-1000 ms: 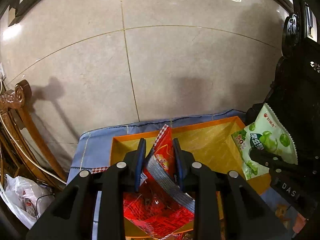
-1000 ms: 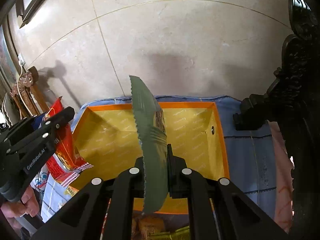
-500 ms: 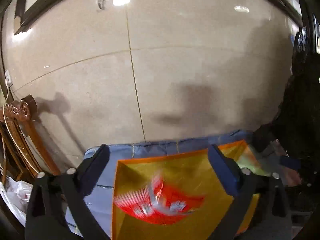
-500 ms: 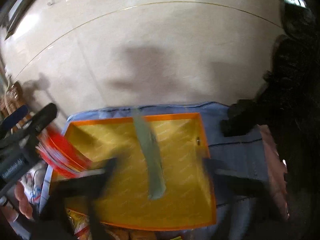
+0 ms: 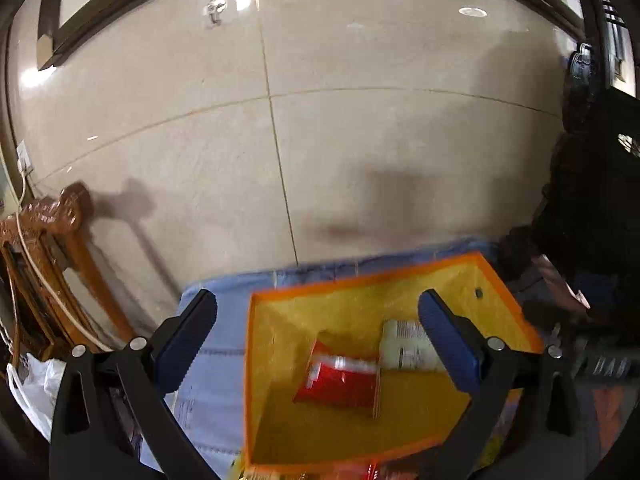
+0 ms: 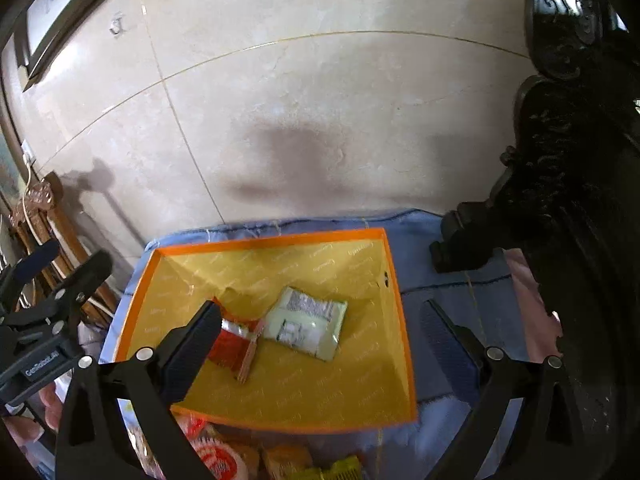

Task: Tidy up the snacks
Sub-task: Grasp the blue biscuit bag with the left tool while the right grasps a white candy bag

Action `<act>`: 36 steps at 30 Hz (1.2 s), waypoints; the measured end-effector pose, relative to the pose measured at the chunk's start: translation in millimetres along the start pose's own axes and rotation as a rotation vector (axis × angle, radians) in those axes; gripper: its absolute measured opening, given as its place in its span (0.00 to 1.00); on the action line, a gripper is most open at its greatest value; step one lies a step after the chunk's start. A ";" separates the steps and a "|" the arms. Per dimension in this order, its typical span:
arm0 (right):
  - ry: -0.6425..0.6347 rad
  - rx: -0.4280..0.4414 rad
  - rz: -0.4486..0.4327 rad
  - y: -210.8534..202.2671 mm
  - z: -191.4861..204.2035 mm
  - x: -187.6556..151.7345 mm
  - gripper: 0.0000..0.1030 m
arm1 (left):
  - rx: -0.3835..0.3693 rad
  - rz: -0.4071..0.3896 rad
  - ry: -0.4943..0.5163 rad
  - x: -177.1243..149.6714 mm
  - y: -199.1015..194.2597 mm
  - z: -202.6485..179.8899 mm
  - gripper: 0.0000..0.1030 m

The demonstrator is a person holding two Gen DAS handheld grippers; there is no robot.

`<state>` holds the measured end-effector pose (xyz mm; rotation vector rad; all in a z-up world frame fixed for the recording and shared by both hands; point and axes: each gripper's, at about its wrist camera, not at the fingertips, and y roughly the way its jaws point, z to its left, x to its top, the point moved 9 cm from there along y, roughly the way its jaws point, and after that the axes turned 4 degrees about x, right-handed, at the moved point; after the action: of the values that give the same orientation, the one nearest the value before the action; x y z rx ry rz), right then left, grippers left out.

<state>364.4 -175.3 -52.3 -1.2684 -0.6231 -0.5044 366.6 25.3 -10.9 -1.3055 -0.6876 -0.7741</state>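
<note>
Left wrist view: the red snack bag (image 5: 340,382) lies flat in the orange box (image 5: 256,360), long axis toward 3 o'clock, the pale green bag (image 5: 408,346) touching it at 1 o'clock. The left gripper (image 5: 318,338) gapes wide, holding nothing.

Right wrist view: the green bag's (image 6: 308,322) print is unreadable. The right gripper (image 6: 320,342) is spread wide and empty; the other gripper's body reads "GenRobot.AI".

My left gripper (image 6: 48,292), beside the orange box (image 6: 394,280), reads "GenRobot.AI"; the snack packets' print is too blurred.
</note>
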 end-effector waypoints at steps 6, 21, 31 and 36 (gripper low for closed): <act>-0.081 0.058 0.062 -32.7 8.5 -65.2 0.96 | 0.015 0.057 0.070 -97.3 -56.4 20.0 0.96; -0.199 0.176 0.353 18.1 64.6 -225.1 0.96 | -0.105 0.202 0.349 -340.5 -126.6 -69.2 0.96; -0.285 0.043 0.361 29.5 67.5 -240.7 0.43 | -0.142 0.319 0.114 -352.5 -89.9 -63.4 0.52; -0.203 0.032 0.351 9.7 59.8 -237.7 0.41 | -0.238 0.389 0.018 -345.9 -95.2 -63.6 0.50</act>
<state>187.3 -112.8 -210.1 -1.3730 -0.5587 -0.0751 90.0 -8.8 -245.7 -1.5862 -0.3149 -0.5584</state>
